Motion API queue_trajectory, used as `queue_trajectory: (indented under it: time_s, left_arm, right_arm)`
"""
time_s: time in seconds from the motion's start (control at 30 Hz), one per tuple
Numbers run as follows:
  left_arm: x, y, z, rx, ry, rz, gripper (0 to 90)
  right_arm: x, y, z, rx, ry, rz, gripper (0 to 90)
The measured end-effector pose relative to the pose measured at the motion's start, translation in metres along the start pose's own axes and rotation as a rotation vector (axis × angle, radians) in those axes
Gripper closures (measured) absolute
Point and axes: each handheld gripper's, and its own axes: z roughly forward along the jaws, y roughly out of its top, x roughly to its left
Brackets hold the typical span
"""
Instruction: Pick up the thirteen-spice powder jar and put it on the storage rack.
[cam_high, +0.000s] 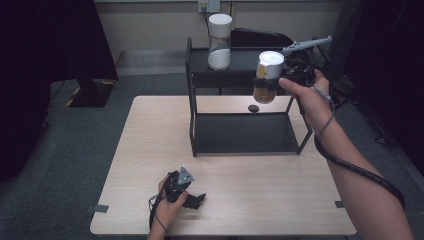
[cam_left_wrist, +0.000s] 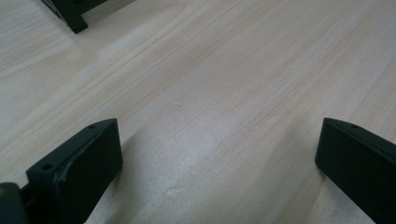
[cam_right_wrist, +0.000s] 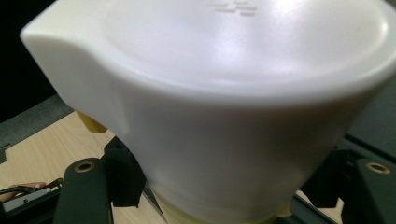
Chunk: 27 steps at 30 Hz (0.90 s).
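Above the right end of the black two-tier metal shelf (cam_high: 240, 100), the right gripper (cam_high: 276, 84) holds a clear jar with a white lid and amber-yellow contents (cam_high: 267, 76) in the air, tilted a little, level with the top tier. The jaws are clamped on it just under the white lid (cam_right_wrist: 233, 93), one pad on each side. On the top tier stands a second white-lidded jar with white contents (cam_high: 219, 41), well apart to the left. The likely step is setting the held jar on that tier. To do it well, I'd say square the jar upright first, clear the shelf's front edge, and land the base flat with room beside the other jar before letting go. Down near the front of the pale wooden table (cam_high: 150, 150), the left gripper (cam_high: 196, 200) rests with jaws wide apart and nothing between them, bare wood (cam_left_wrist: 210, 93) showing.
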Motion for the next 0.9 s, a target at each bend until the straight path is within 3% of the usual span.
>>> queue_trajectory:
  time_s: [0.4,0.9]
  left_arm:
    - [0.000,0.000,0.000,0.001,0.000,0.002,0.0]
    - [0.000,0.000,0.000,0.000,0.000,0.000,0.0]
  right_arm:
    - [0.002,0.023,-0.003,-0.013,-0.023,0.003,29.8]
    - [0.000,0.059,0.017,-0.037,-0.046,-0.001,29.9]
